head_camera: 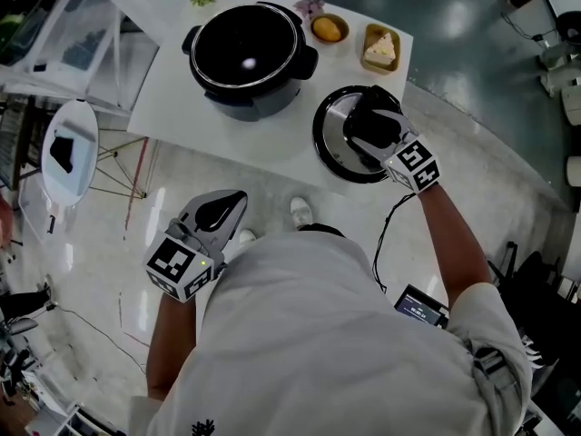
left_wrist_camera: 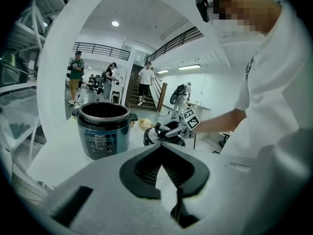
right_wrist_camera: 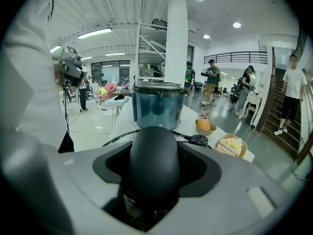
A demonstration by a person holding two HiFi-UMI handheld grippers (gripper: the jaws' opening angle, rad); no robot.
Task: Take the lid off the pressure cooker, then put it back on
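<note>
Grey plastic shells the left gripper, which hangs at the near left, off the bench and well apart from everything on it. Its jaws are pressed together at the tips with nothing between them.

Further right, toward the far side of the bench, the pressure cooker stands upright and uncovered, its dark pot showing.

Right of it, at the bench's near edge, is the lid. The right gripper has its jaws spread wide around the lid's black handle and clamped on both flanks. I cannot tell whether the lid rests on the bench or hangs just clear of it.

The lid looks like rigid steel with a thick dark rim, so it is probably heavy for its size and will not flex. The handle is rounded and smooth, so it could slip or swing in the pads if taken off-centre. A hold across the middle of the handle seems best, so that the lid hangs level and can settle square on the pot's rim.

Far right, a bowl and a small tray of food sit clear of the path.
</note>
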